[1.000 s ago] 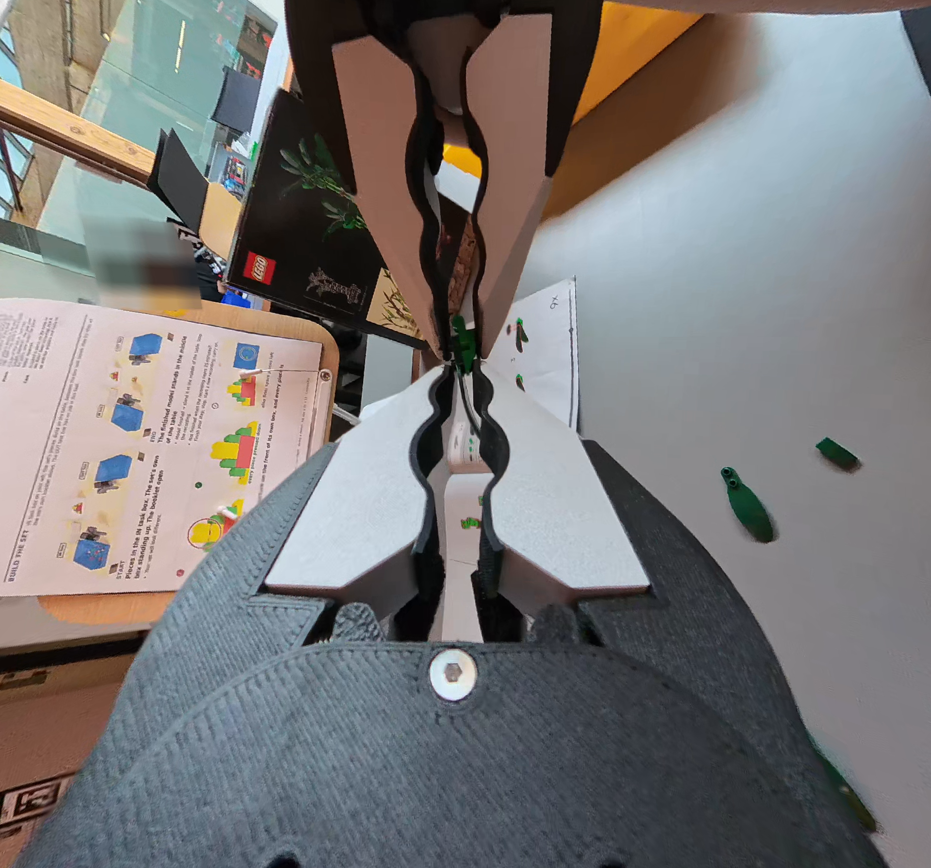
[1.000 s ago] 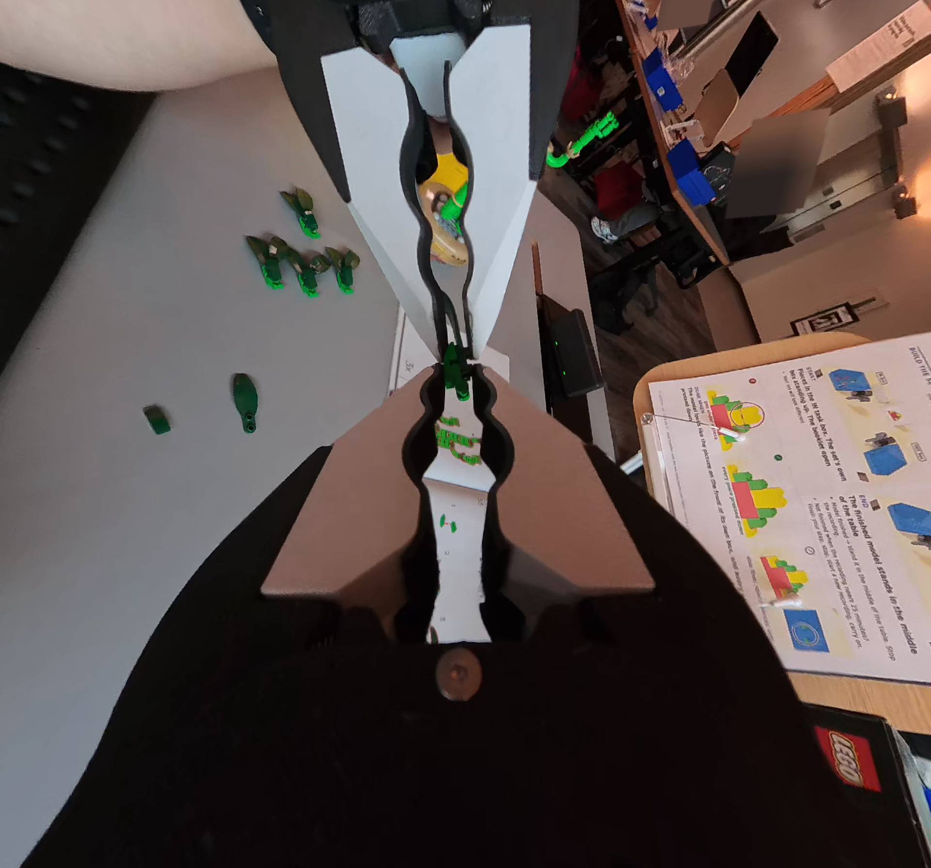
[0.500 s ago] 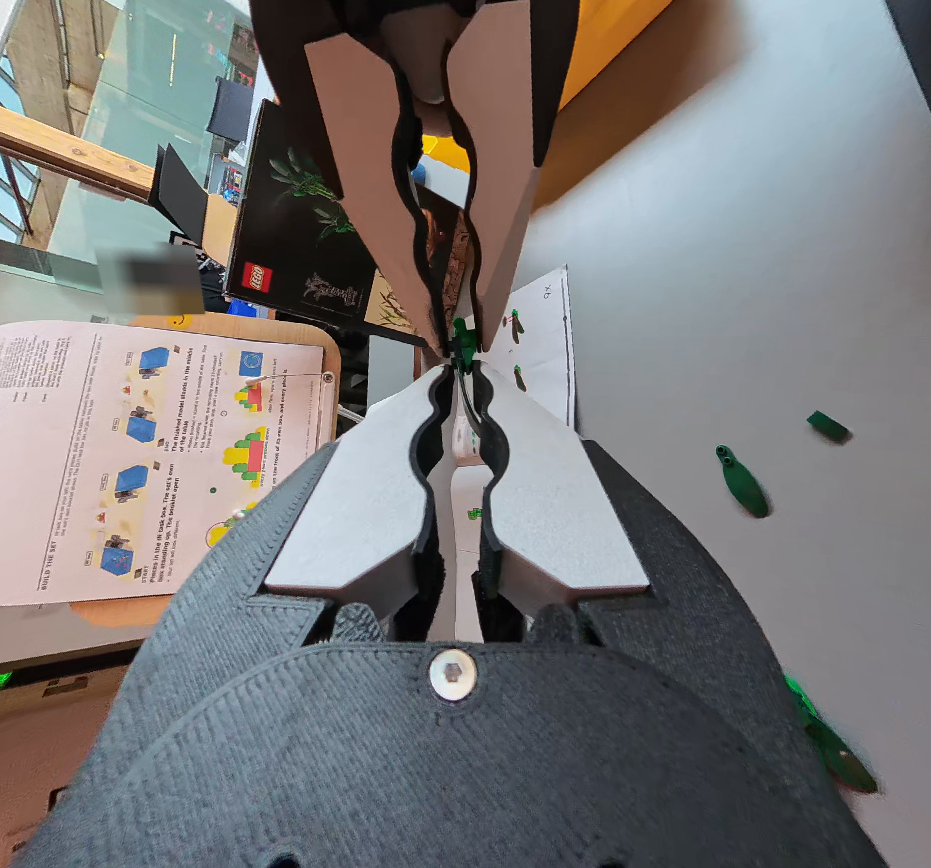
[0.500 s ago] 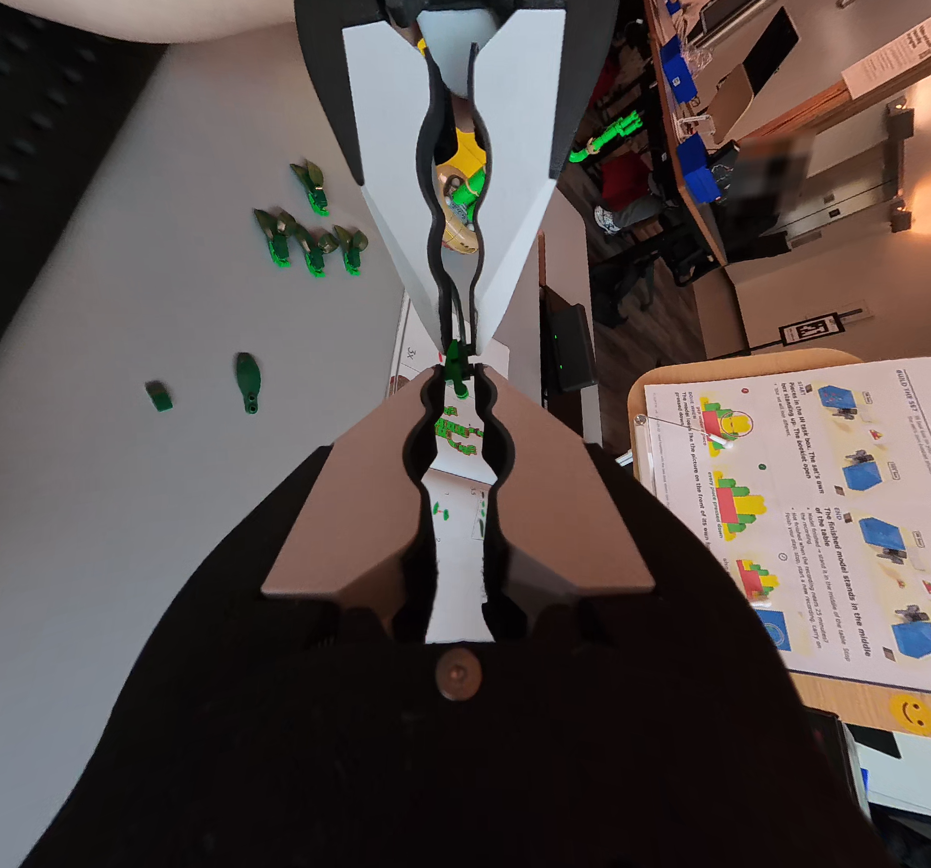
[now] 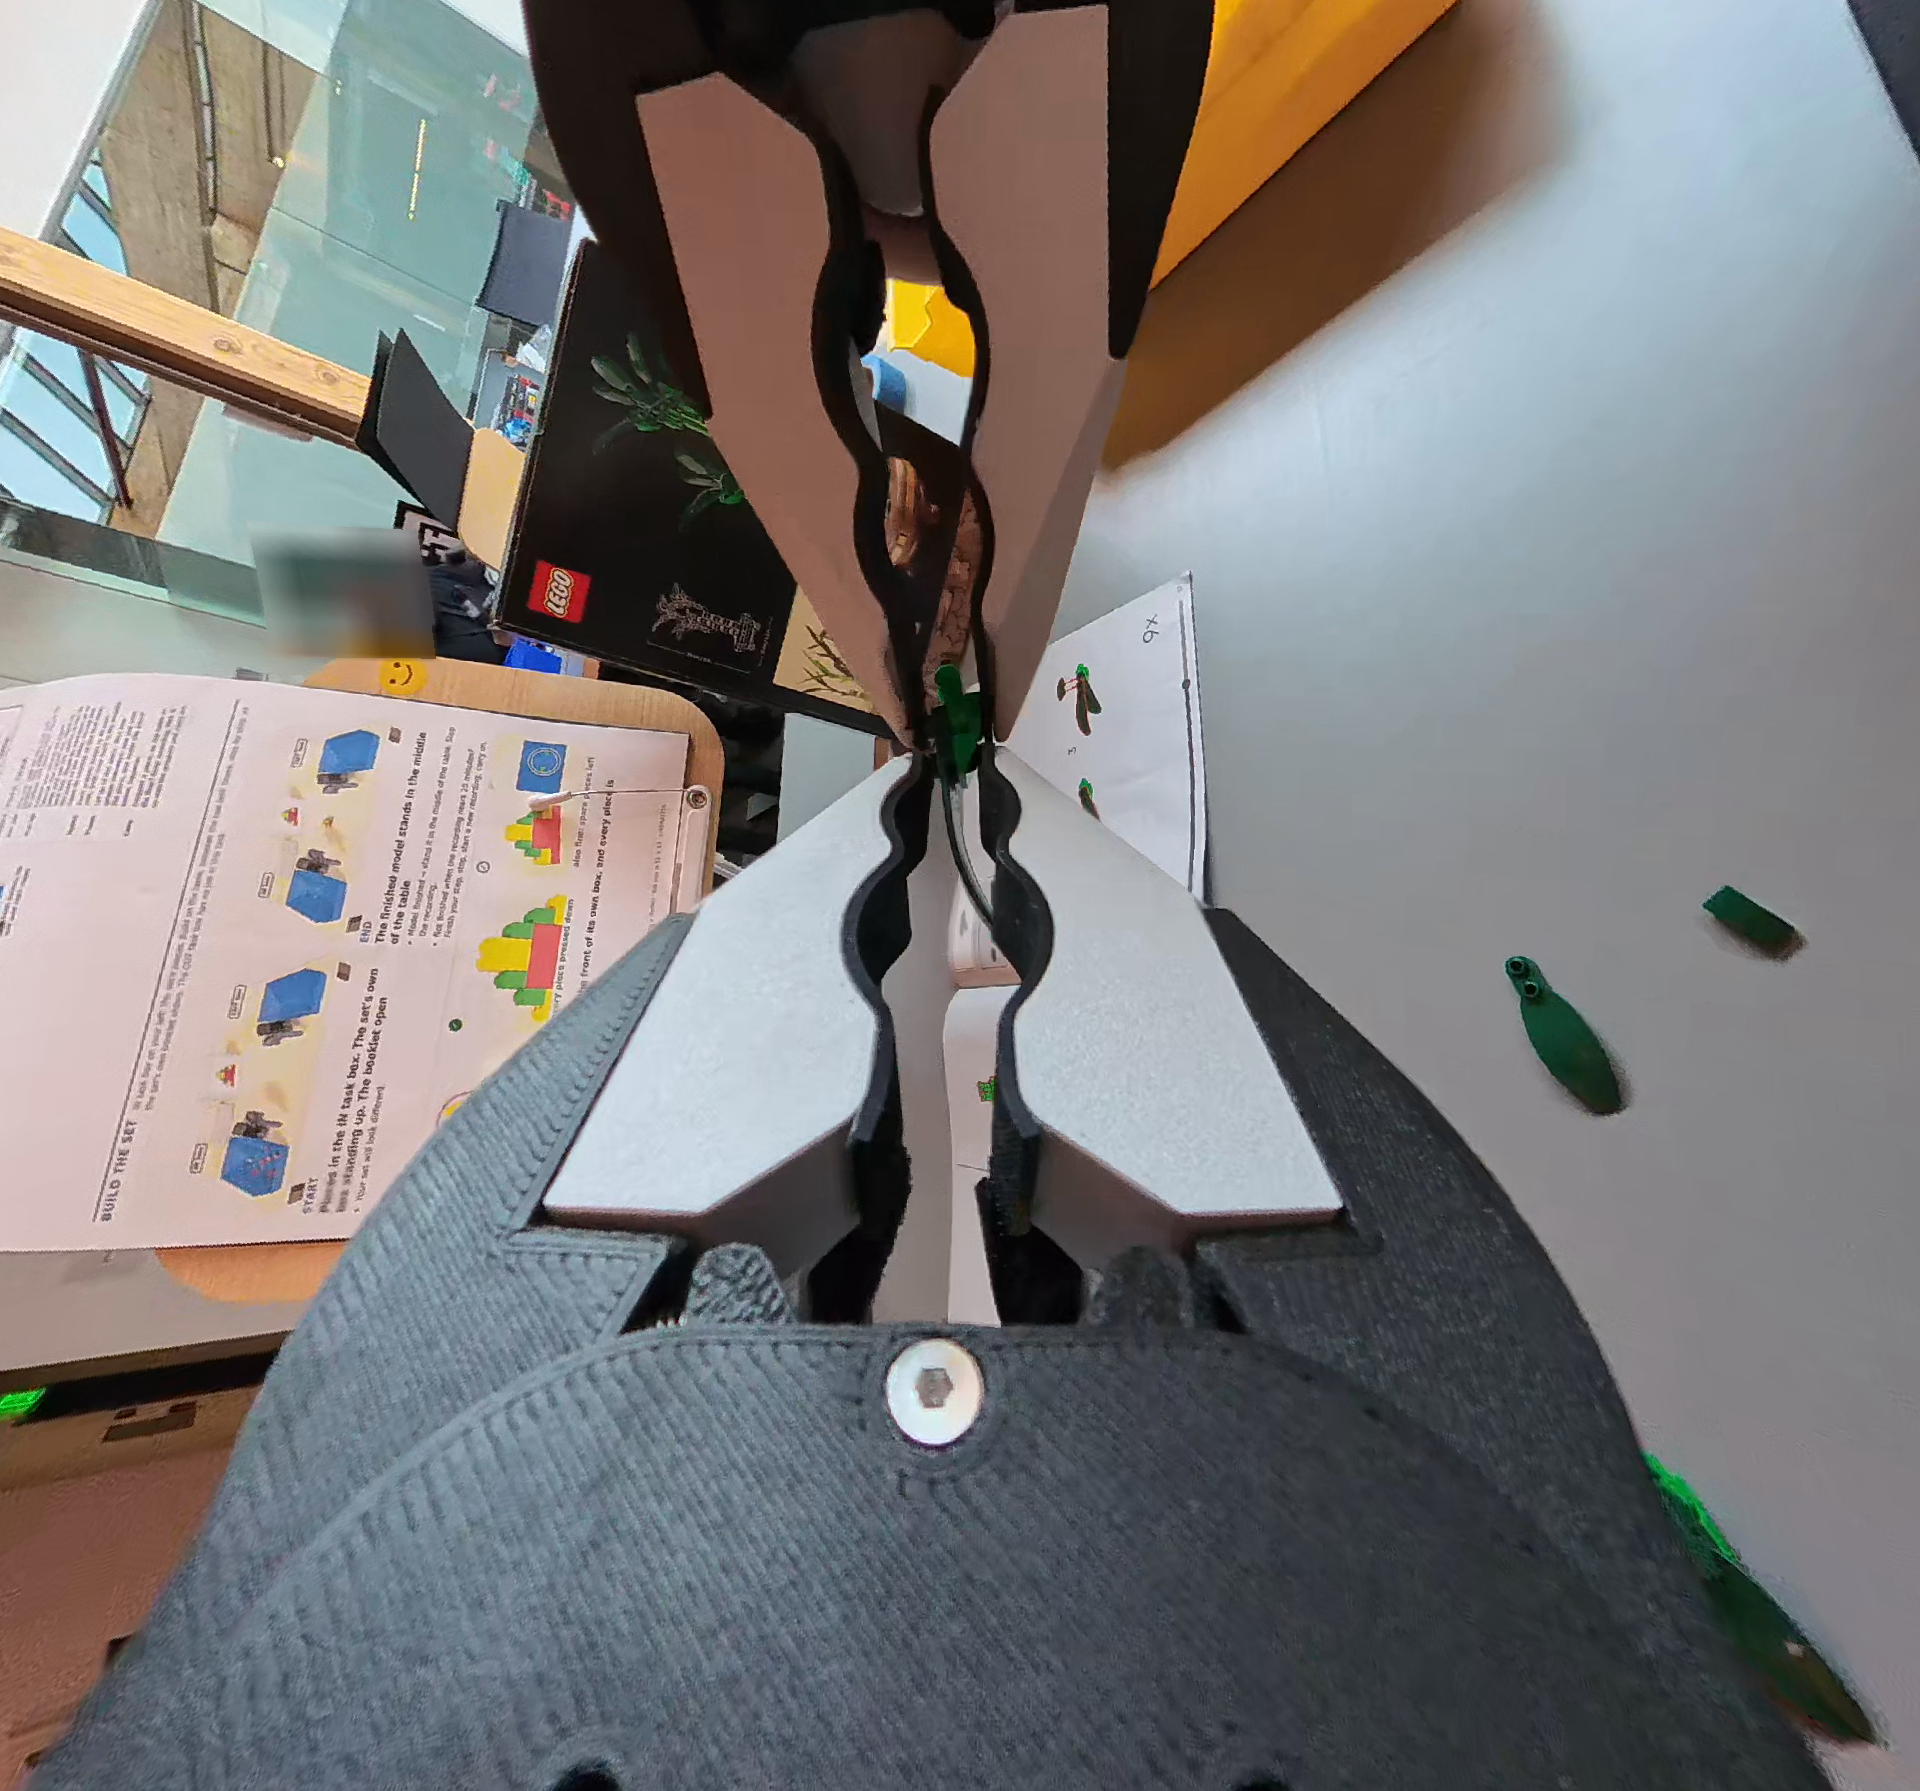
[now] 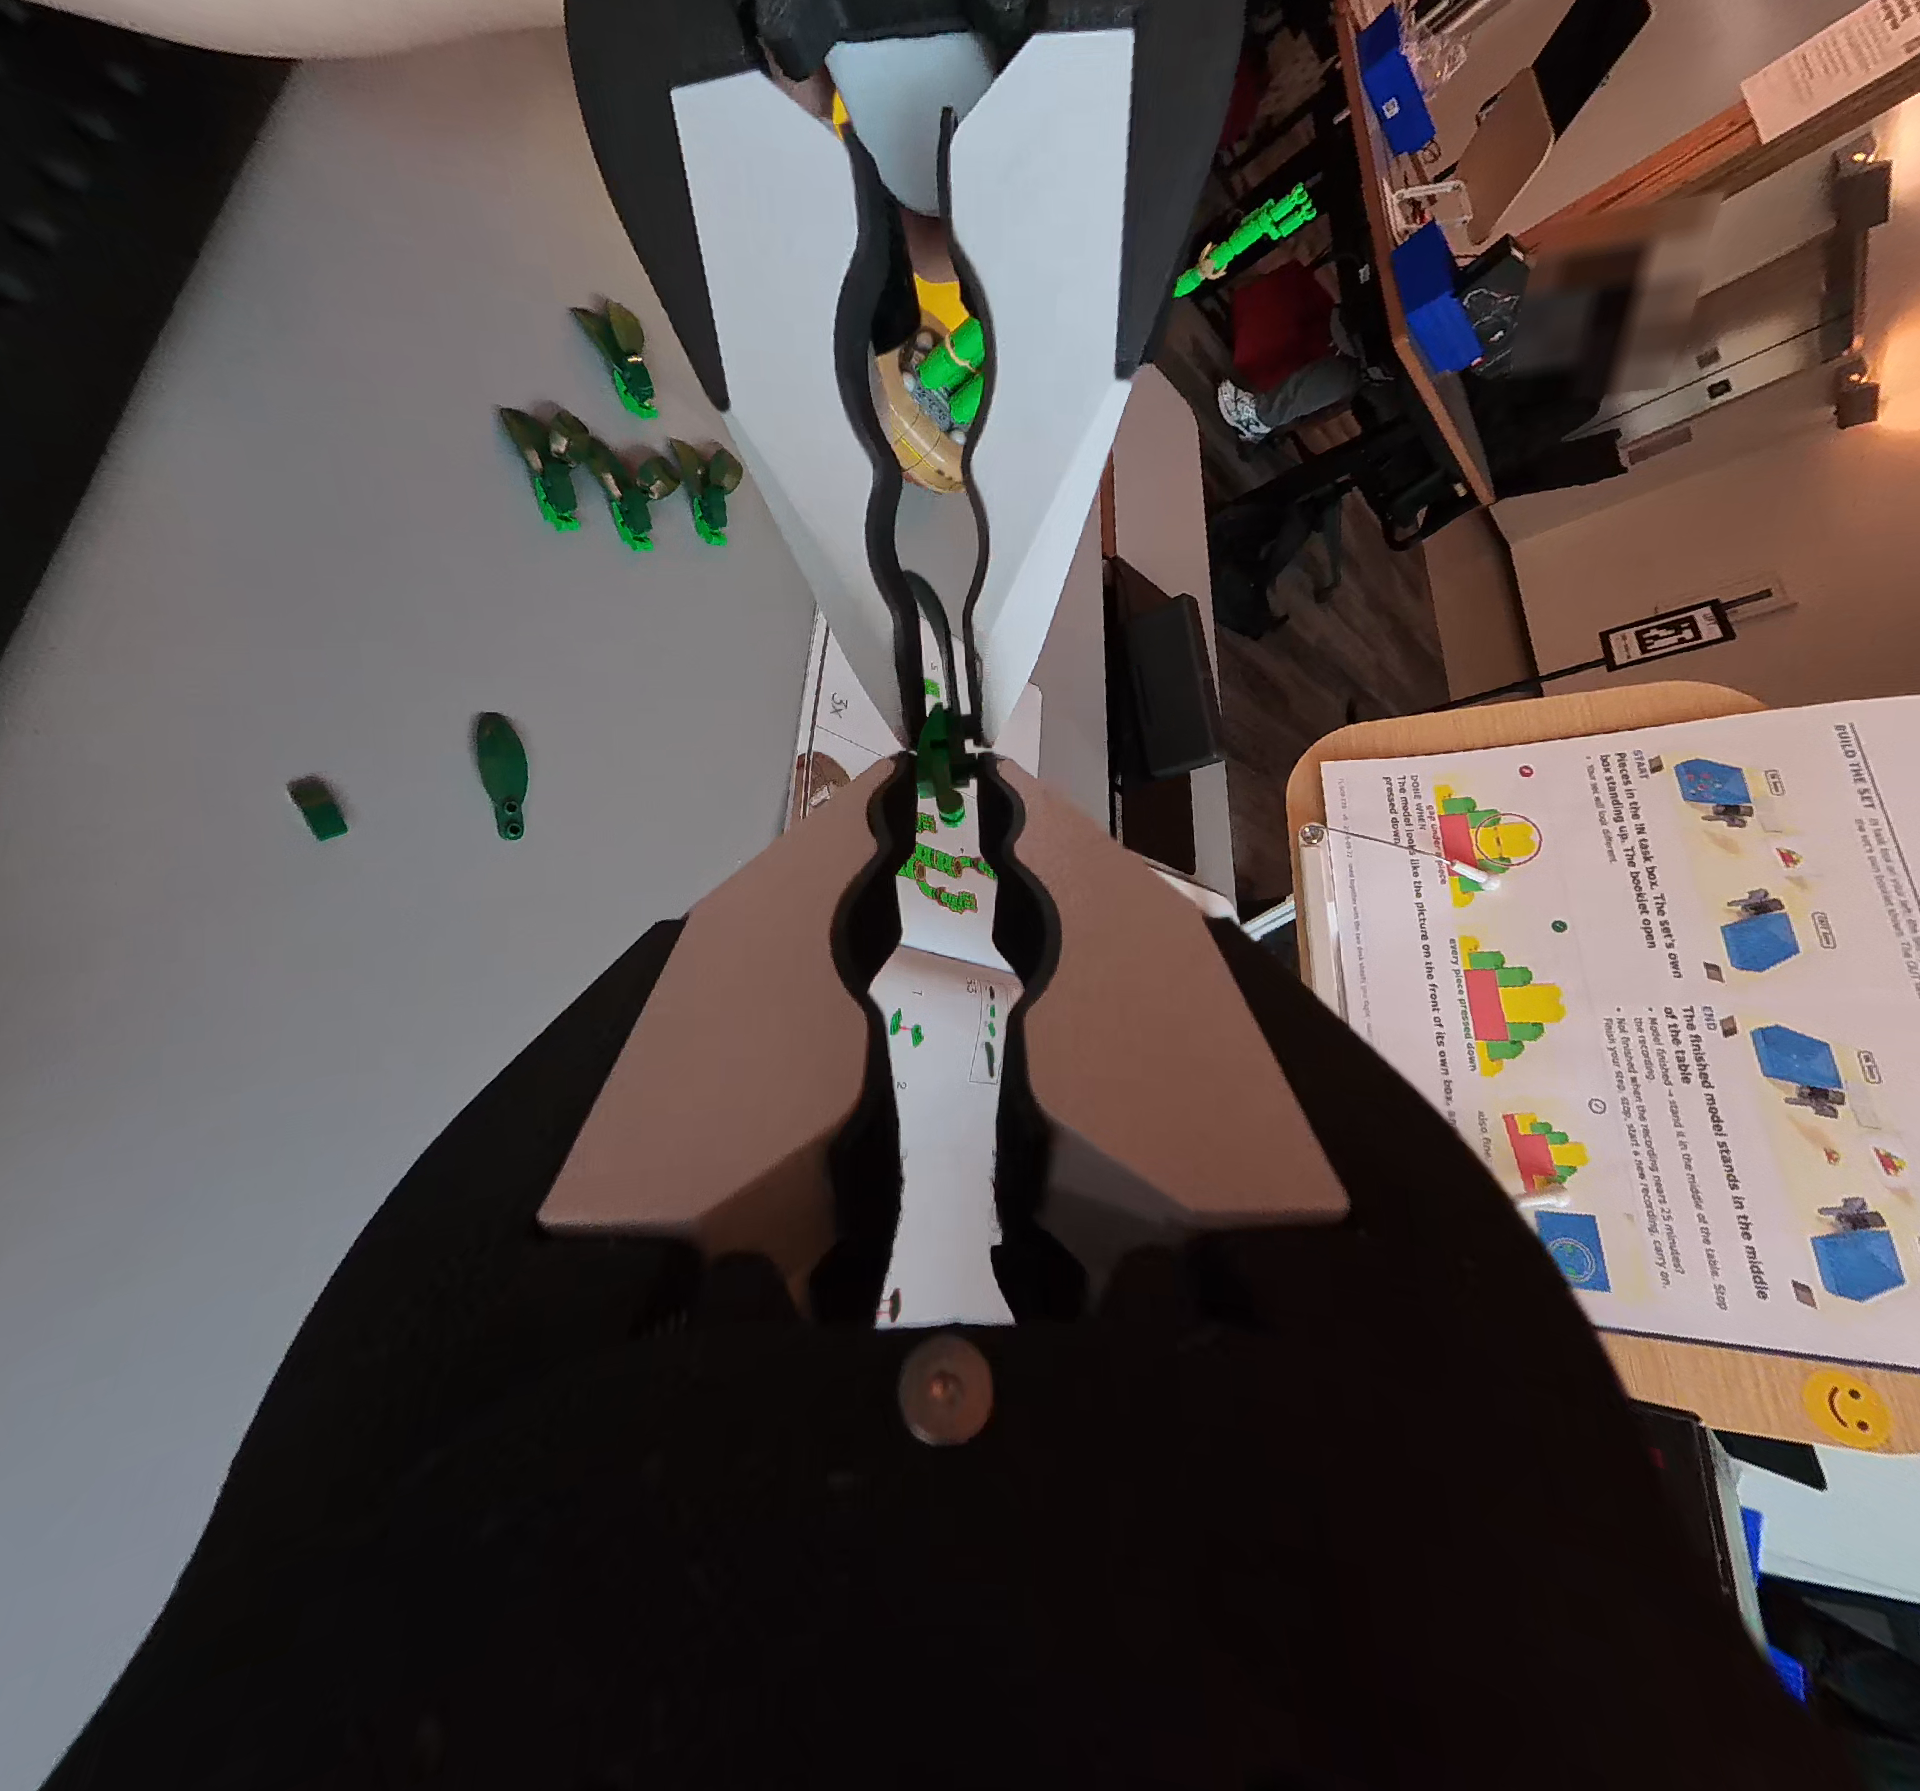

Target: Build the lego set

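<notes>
My two grippers meet tip to tip above the grey table. My left gripper (image 5: 951, 759), with grey fingers, is shut on a thin dark green leaf (image 5: 971, 874) seen edge-on. My right gripper (image 6: 943, 767), with brown fingers, is shut on a small bright green piece (image 6: 935, 754). That piece also shows in the left wrist view (image 5: 956, 713), pressed against the leaf's end. The right gripper (image 5: 951, 728) enters the left wrist view from the top, and the left gripper (image 6: 940, 728) enters the right wrist view the same way.
A loose dark leaf (image 6: 502, 773) and a small green tile (image 6: 320, 808) lie on the table, near several built leaf clusters (image 6: 623, 484). The open instruction booklet (image 6: 940, 1170) lies under the grippers. The set's box (image 5: 644, 515) and a printed task sheet (image 5: 312, 952) are at the table's edge. Only a small space, under 4 cm, lies between the two pairs of fingers.
Both grippers stay shut and tip to tip on the green parts. The pair has shifted slightly, so the table and background slide a little in both views.
</notes>
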The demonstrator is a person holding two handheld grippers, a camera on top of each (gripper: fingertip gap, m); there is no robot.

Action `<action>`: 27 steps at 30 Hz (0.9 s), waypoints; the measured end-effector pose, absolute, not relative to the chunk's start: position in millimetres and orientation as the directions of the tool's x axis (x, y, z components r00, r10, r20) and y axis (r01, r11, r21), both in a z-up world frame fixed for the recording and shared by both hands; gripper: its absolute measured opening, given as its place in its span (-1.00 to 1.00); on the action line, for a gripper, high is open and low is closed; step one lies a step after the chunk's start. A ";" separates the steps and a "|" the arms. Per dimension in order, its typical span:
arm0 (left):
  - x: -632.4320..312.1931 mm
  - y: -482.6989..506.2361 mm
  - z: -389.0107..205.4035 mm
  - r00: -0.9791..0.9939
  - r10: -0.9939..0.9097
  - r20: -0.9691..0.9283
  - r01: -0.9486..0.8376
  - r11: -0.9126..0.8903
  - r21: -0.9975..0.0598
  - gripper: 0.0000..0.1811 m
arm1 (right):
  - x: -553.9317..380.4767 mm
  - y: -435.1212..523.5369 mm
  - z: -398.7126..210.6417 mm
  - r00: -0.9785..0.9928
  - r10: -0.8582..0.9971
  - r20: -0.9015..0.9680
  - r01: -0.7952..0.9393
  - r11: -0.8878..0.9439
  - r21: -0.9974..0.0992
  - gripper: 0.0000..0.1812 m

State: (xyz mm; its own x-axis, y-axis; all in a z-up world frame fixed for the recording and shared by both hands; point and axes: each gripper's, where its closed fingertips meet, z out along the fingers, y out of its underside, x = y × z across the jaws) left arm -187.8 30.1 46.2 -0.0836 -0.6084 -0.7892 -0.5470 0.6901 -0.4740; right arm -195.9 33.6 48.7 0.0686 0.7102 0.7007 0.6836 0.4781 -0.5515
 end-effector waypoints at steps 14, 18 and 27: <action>-185.3 33.0 41.8 -0.097 -0.653 -0.751 -0.562 0.659 -0.500 -0.93 | -192.2 36.3 43.5 0.087 0.754 0.651 0.721 0.404 -0.564 -0.90; -182.8 36.1 43.3 -0.074 -0.632 -0.771 -0.557 0.668 -0.494 -0.92 | -190.6 39.4 45.0 0.091 0.738 0.668 0.699 0.430 -0.571 -0.90; -184.8 39.4 44.6 -0.060 -0.647 -0.760 -0.572 0.647 -0.505 -0.93 | -192.5 42.7 46.4 0.091 0.715 0.693 0.710 0.441 -0.549 -0.90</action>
